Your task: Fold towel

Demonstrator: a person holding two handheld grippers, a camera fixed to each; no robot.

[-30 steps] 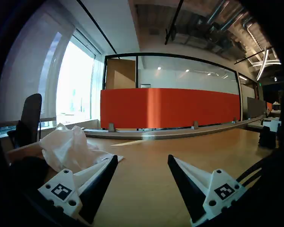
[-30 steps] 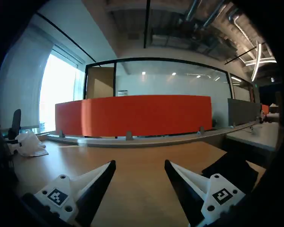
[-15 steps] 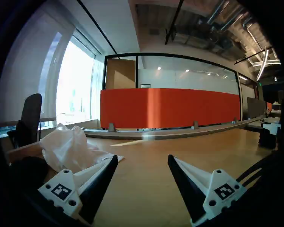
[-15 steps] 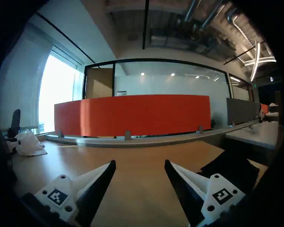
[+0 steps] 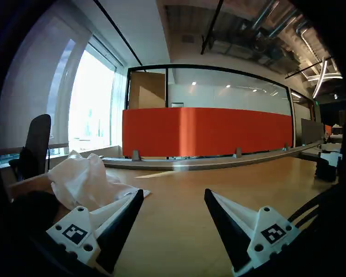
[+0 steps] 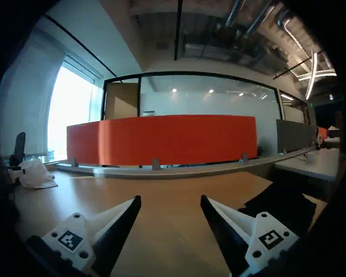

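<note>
Left gripper, right gripper: white pointed fingers apart, low over smooth wooden bench. Crumpled white towel heaped at bench's left end. Flat black cloth at bench's right edge. Orange partition along bench's far edge.

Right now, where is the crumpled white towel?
In the left gripper view the white towel lies on the table at the left, just beyond the left finger of the left gripper; in the right gripper view it sits far left.

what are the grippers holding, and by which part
Nothing: left gripper and right gripper both have open jaws; the crumpled white towel lies on the table.
</note>
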